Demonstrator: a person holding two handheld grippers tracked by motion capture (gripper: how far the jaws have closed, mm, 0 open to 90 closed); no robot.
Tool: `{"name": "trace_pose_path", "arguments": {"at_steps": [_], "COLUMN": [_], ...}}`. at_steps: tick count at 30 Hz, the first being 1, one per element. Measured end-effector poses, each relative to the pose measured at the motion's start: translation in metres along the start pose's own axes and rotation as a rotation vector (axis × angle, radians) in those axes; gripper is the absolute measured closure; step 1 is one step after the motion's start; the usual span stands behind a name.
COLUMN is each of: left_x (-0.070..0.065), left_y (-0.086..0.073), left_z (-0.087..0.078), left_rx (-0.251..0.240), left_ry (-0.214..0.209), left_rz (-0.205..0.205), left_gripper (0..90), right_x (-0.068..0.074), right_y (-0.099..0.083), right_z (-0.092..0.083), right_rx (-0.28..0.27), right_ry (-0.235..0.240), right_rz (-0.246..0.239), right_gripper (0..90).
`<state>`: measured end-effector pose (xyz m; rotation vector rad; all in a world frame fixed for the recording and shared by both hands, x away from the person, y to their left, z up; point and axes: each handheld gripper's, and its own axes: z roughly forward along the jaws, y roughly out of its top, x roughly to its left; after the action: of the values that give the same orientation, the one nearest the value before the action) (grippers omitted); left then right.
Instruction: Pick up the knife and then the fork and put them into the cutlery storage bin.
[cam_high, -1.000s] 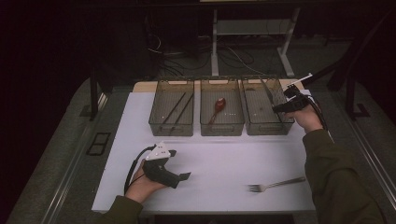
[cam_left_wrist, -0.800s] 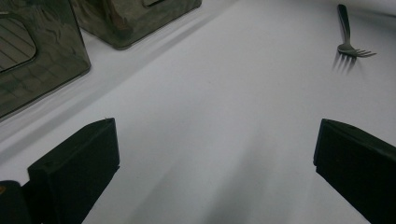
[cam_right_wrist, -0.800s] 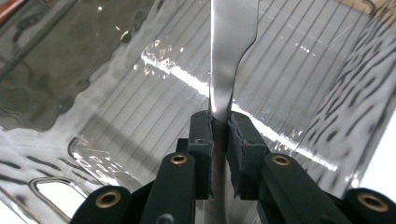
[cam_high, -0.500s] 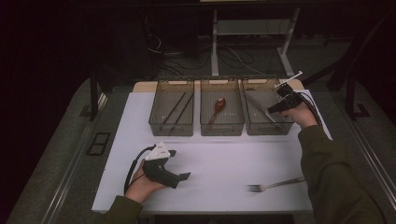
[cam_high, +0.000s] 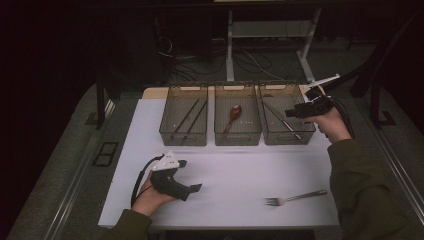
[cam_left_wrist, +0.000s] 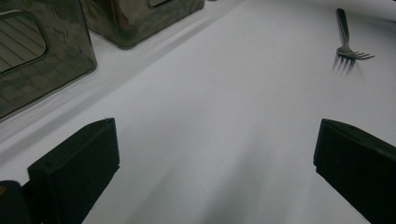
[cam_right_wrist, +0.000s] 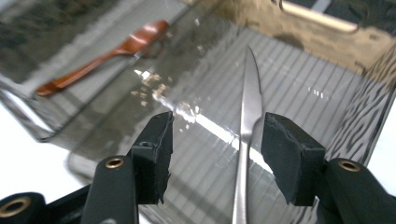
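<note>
My right gripper (cam_high: 290, 113) hovers over the right-hand clear bin (cam_high: 286, 138) at the back of the table. In the right gripper view its jaws have just been opening (cam_right_wrist: 217, 140). A steel knife (cam_right_wrist: 250, 102) lies on the bin floor below the gap, and neither pad touches it. From above the knife (cam_high: 280, 119) shows as a thin diagonal line. My left gripper (cam_high: 191, 175) rests on the white table near the front left. Its jaws stand wide open (cam_left_wrist: 215, 158) with nothing between them.
The middle bin (cam_high: 237, 136) holds a wooden spoon (cam_high: 234, 114), also seen from the right gripper (cam_right_wrist: 107, 51). The left bin (cam_high: 183, 134) holds dark chopsticks (cam_high: 190, 116). A fork (cam_high: 295, 197) lies at the front right (cam_left_wrist: 348, 39).
The right gripper moved left toward the right bin, then lifted a little above it. The left hand and the fork stayed where they were.
</note>
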<state>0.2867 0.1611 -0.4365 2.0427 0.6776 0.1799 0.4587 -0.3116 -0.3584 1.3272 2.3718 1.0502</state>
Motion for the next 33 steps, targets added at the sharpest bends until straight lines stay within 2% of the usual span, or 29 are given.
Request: {"name": "trace_pose_path", "arguments": {"at_steps": [7,10,16,20,23,26,28,33], "left_x": [-0.001,-0.001,-0.001,-0.001,-0.001,-0.001,-0.001,-0.002], "left_y": [0.0,0.0,0.0,0.0,0.0,0.0,0.0,0.0], "left_z": [0.001,0.0,0.001,0.001,0.001,0.001,0.002,0.002], "left_rx": [0.004,0.004,0.005,0.006,0.008,0.007,0.008,0.007], "left_ry": [-0.002,-0.002,-0.001,0.0,-0.001,-0.001,-0.001,0.001], "left_rz": [0.004,0.004,0.005,0.002,0.005,0.004,0.003,0.005], "left_gripper": [0.0,0.0,0.0,0.0,0.0,0.0,0.0,0.0], "right_x": [0.023,0.032,0.048,0.057,0.065,0.071,0.076,0.088], "right_y": [-0.014,-0.024,-0.047,-0.064,-0.074,-0.085,-0.093,-0.11], "right_z": [-0.026,-0.032,-0.04,-0.042,-0.044,-0.045,-0.044,-0.042], "right_rx": [-0.085,-0.089,-0.099,-0.09,-0.081,-0.069,-0.055,-0.03], "right_ry": [0.063,0.089,0.144,0.161,0.189,0.229,0.248,0.285], "right_rz": [-0.059,-0.091,-0.124,-0.155,-0.199,-0.217,-0.23,-0.25], "right_gripper": [46.8,50.7,57.7,70.0,78.6,85.4,88.5,88.8]}}
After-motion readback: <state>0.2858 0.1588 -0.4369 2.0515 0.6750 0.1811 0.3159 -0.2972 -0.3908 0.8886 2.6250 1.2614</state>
